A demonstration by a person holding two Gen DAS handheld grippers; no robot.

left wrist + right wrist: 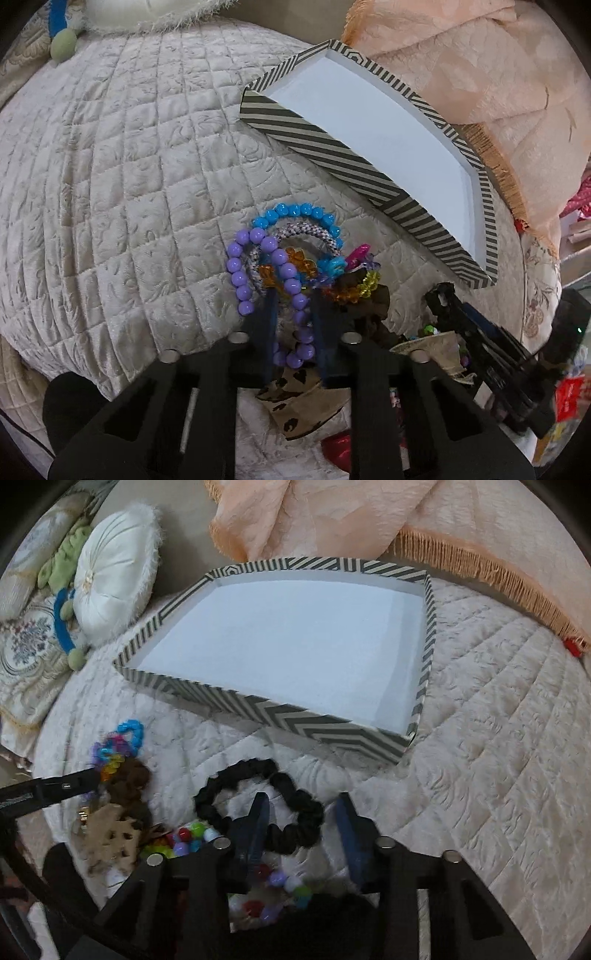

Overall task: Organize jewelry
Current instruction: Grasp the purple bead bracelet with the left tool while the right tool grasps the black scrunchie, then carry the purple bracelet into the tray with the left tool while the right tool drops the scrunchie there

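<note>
A striped tray (332, 147) with a white inside lies on the quilted bed; it also shows in the right wrist view (207, 696). A pile of jewelry lies in front of it: a purple bead bracelet (291, 284), a blue bead bracelet (295, 212), orange and yellow beads (354, 291). My left gripper (293, 299) has its fingers around the purple bracelet, a gap still between them. My right gripper (301, 812) is open over a black scrunchie (295, 808), with multicolour beads (188, 836) below it. The left gripper's tip (74, 781) reaches the colourful pile (118, 746).
A peach fringed blanket (406, 520) lies behind the tray. A white round cushion (114, 568) and embroidered pillows (26, 653) lie at the far left. A leopard-print cloth (295, 402) and brown scrunchie (133, 775) lie in the pile. The right gripper (480, 332) shows at right.
</note>
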